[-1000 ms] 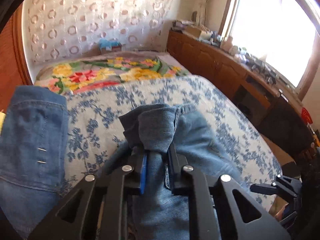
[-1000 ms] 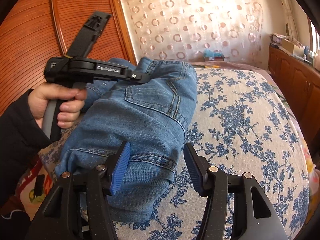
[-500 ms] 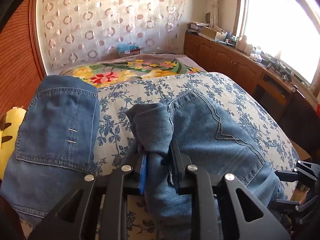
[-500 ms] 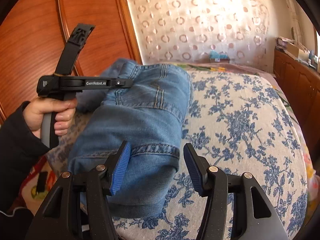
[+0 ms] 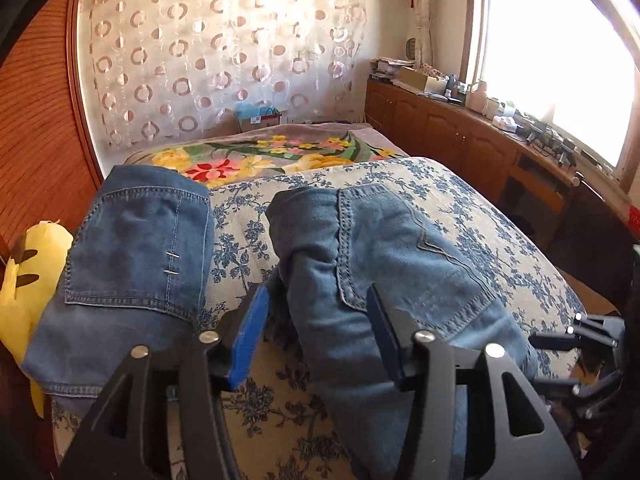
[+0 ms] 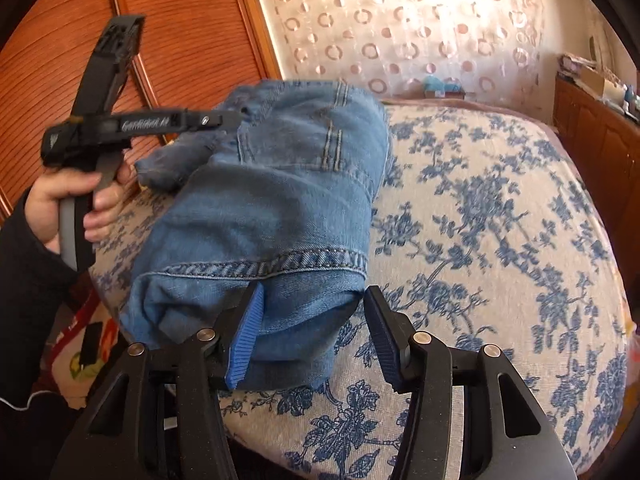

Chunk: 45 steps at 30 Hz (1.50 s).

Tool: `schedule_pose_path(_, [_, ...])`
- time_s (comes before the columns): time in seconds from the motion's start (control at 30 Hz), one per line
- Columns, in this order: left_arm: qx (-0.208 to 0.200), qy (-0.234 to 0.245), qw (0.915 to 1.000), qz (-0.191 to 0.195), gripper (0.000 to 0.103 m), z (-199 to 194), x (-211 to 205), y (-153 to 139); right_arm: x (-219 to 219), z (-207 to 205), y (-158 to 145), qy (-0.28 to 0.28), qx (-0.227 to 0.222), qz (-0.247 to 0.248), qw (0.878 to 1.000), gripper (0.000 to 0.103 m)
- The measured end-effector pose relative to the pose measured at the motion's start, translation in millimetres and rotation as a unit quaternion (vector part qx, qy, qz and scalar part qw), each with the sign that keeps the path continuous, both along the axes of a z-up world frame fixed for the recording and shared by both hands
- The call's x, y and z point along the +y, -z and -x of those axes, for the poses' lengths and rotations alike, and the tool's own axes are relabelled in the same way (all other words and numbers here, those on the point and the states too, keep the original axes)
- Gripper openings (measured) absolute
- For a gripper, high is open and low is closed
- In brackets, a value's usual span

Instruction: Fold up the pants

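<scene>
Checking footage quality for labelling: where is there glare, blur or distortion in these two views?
Left wrist view: the bright window is blown out white, and fisheye bends the room's edges. Right wrist view: the folded blue denim pants look motion-blurred at their far end, and the patterned curtain glares.

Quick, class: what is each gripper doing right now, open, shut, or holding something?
Left gripper: open, jaws just widened; folded jeans lie between them, unpinched.
Right gripper: open, the jeans' near end sits between its jaws, not clamped.
</scene>
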<state>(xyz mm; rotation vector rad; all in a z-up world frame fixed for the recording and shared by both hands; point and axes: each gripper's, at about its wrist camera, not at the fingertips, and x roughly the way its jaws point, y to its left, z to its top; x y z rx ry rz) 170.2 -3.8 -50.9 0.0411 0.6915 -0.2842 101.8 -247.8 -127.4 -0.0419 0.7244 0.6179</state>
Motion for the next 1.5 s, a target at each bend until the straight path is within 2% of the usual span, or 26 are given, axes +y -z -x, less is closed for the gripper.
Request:
schedule_pose_path(0.03, [-0.005, 0.002, 1.0, 0.0, 0.063, 5, -1, -1, -1, 2, -6, 0.004, -0.013, -0.002, 1.0, 0.049])
schedule_pose_path(0.13, [-0.012, 0.011, 0.9999, 0.004, 0.063, 20, -5, -1, -3, 5, -23, 0.009, -0.041, -0.011, 0.999, 0.04])
schedule_pose_path(0.2, [-0.008, 0.015, 0.9998, 0.005, 0.063, 26, -7, 2, 1, 0, -30, 0.005, -0.051, -0.012, 0.999, 0.032])
schedule_pose_path(0.37, [0.012, 0.017, 0.9997, -0.013, 0.063, 31, -8, 23, 16, -9, -31, -0.005, -0.056, 0.005, 0.998, 0.025])
schedule_pose_path(0.6, [0.033, 0.015, 0.9989, -0.031, 0.065, 34, -13, 47, 23, -16, -3, -0.002, -0.034, 0.029, 0.999, 0.023])
schedule_pose_path(1.03, [0.038, 0.01, 0.9992, 0.007, 0.068, 35, 2, 56, 23, -16, 0, -0.003, -0.031, 0.035, 0.999, 0.023])
schedule_pose_path(1.07, [0.039, 0.009, 0.9991, 0.01, 0.068, 35, 3, 56, 23, -16, -1, -0.003, -0.031, 0.035, 0.999, 0.024])
schedule_pose_path(1.13, [0.04, 0.007, 0.9991, 0.015, 0.068, 36, 6, 54, 22, -16, -4, -0.002, -0.033, 0.038, 0.999, 0.033])
schedule_pose_path(1.17, [0.039, 0.005, 0.9991, 0.015, 0.068, 36, 7, 52, 20, -18, -6, 0.001, -0.034, 0.038, 0.999, 0.044])
schedule_pose_path(1.2, [0.037, 0.005, 0.9992, 0.014, 0.068, 36, 9, 50, 18, -21, -8, 0.004, -0.032, 0.035, 0.999, 0.048])
schedule_pose_path(1.37, [0.02, -0.007, 0.9997, 0.015, 0.068, 26, 17, 34, 9, -46, -20, 0.003, -0.025, 0.028, 0.999, 0.053])
schedule_pose_path(1.5, [0.026, -0.018, 0.9992, 0.023, 0.068, 6, 26, 32, 12, -71, -29, -0.006, -0.025, 0.031, 0.999, 0.057])
